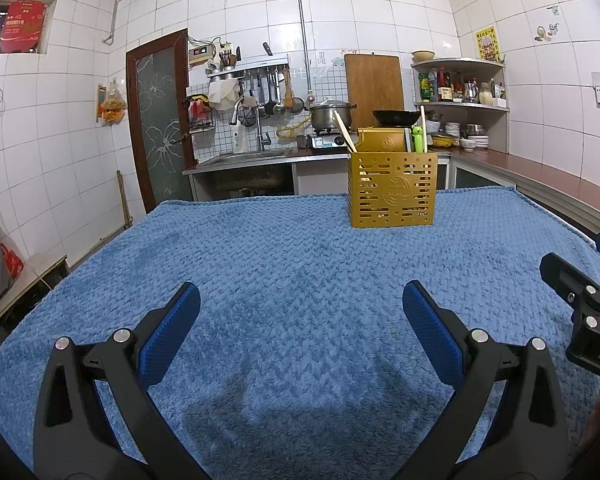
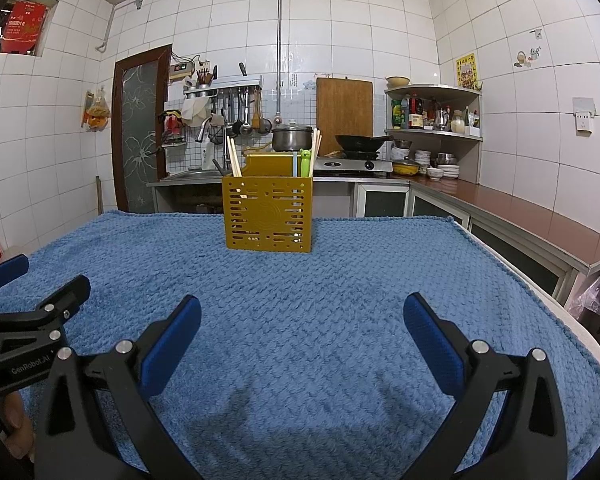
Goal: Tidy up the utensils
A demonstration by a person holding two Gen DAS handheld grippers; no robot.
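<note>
L gripper [image 1: 302, 334]: jaws spread wide, nothing between the blue pads, only blue towel [image 1: 284, 280] showing in the gap. R gripper [image 2: 302, 340]: same, jaws released and empty, hovering low over the towel-covered desk.

Side by side: R gripper's black frame shows at right edge of the left wrist view; L gripper's frame at left edge of the right wrist view, w/ part of a hand at lower left there.

Task's thing: yellow utensil holder [image 1: 392, 190] stands upright at far end of the desk, well apart from both jaws. Left wrist view: upper right of centre, so off to the right of L jaws' axis. Right wrist view [image 2: 268, 214]: upper centre, a touch left, nearly dead ahead of R jaws. Judgement: R gripper better lined up, straight push fwd would reach it.

Contents: chopsticks [image 2: 234, 160] lean out at holder's left side, long axis steeply tilted. Green-handled utensil [image 2: 306, 162] near right side, approx vertical. More sticks at right corner.

No loose utensils visible on the towel betw jaws and holder. Judgement: sorting looks mostly done, or next item lies out of frame; cannot tell which.
</note>
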